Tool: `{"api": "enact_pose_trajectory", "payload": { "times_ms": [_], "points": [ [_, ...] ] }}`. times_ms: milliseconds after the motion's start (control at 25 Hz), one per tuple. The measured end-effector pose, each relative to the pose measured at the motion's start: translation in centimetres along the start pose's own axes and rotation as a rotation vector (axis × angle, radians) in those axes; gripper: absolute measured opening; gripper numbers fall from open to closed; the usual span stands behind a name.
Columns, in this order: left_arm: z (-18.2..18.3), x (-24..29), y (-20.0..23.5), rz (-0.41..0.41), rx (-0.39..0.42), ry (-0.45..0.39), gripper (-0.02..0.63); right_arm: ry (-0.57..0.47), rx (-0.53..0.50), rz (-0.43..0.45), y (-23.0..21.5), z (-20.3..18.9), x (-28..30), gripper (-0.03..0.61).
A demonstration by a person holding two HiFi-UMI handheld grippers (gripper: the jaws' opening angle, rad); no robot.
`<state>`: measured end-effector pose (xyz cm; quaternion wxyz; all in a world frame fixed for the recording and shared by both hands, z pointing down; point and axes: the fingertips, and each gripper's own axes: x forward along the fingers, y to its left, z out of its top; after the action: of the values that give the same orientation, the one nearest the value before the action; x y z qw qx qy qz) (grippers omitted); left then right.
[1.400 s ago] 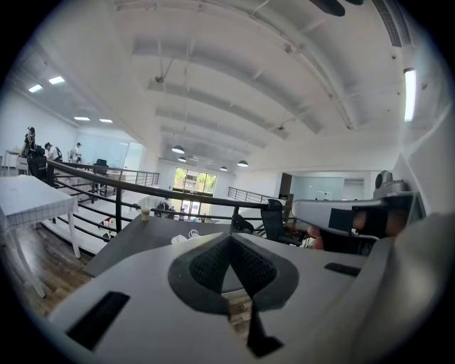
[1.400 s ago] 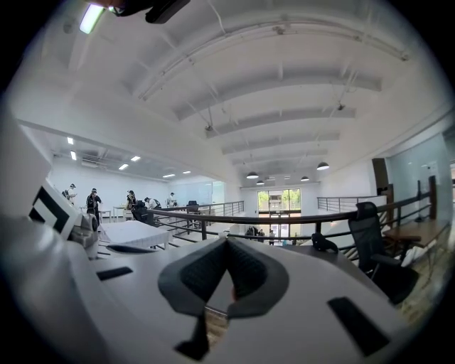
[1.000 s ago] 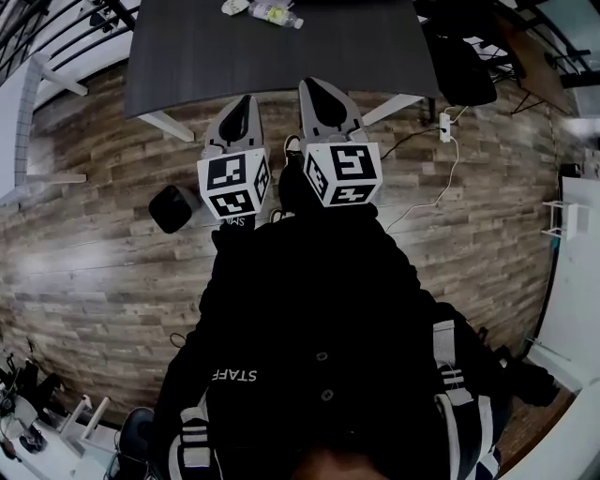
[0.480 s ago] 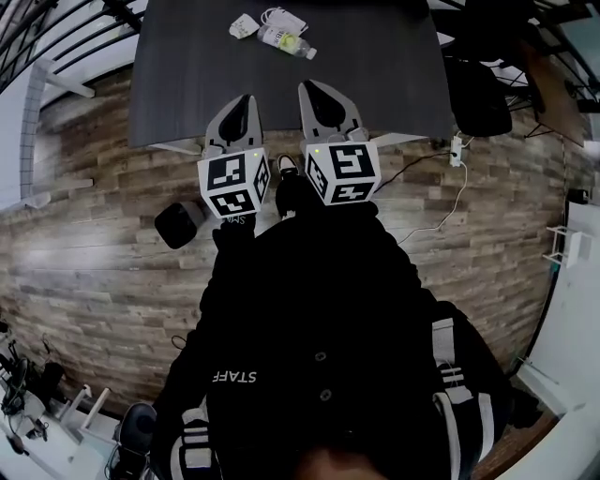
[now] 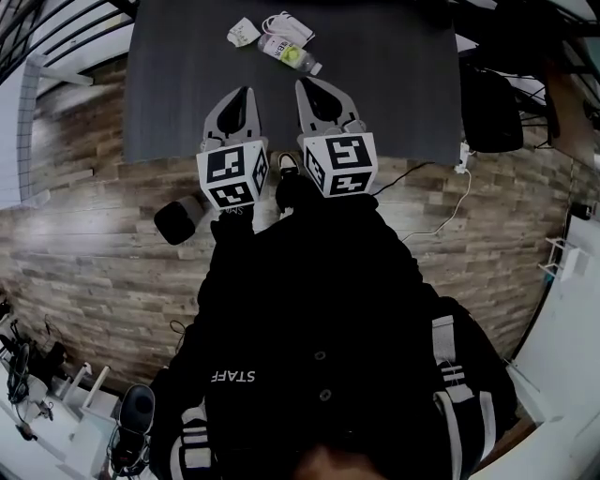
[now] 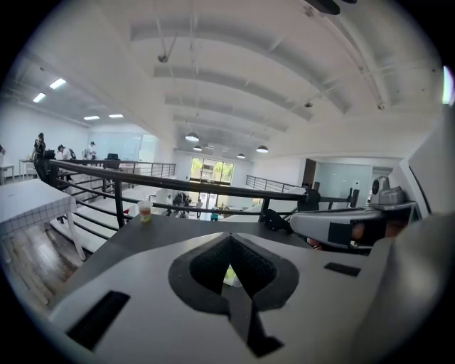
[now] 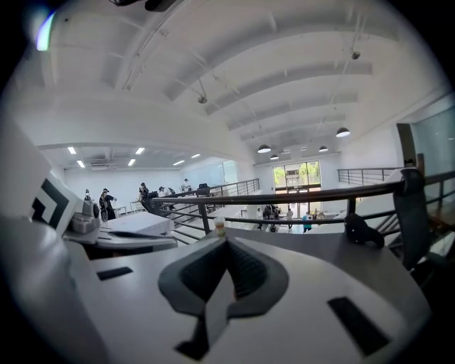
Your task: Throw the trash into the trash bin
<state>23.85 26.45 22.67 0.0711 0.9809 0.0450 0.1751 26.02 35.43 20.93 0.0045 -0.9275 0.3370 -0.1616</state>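
**Nothing binned yet**

The left gripper and right gripper are held with fingers clenched on nothing. The trash, a bottle and crumpled paper, lies on the tabletop. The trash bin stands on the floor, so every pickup is judged outstanding.

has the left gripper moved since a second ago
Yes. The left gripper has gone forward: its tip was just at the near edge of the table, and now most of it lies over the table.

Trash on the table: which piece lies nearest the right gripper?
The plastic bottle, lying on its side; the crumpled paper and white wrapper sit farther away.
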Motion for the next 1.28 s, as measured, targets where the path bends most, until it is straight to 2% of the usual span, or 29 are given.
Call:
{"api": "enact_pose_trajectory", "payload": {
  "times_ms": [280,880,1280],
  "points": [
    [-2.5,5.3,0.5,0.009,-0.035,0.08,0.0,0.081,0.013,0.025,-2.5,-2.2,4.5,0.015],
    [-8.2,13.2,2.9,-0.021,-0.094,0.222,0.0,0.323,0.018,0.014,-5.9,-10.4,10.9,0.017],
    [-12.7,17.0,4.0,-0.002,-0.132,0.31,0.0,0.412,0.014,0.035,-7.8,-14.9,15.4,0.017]
  ]
}}
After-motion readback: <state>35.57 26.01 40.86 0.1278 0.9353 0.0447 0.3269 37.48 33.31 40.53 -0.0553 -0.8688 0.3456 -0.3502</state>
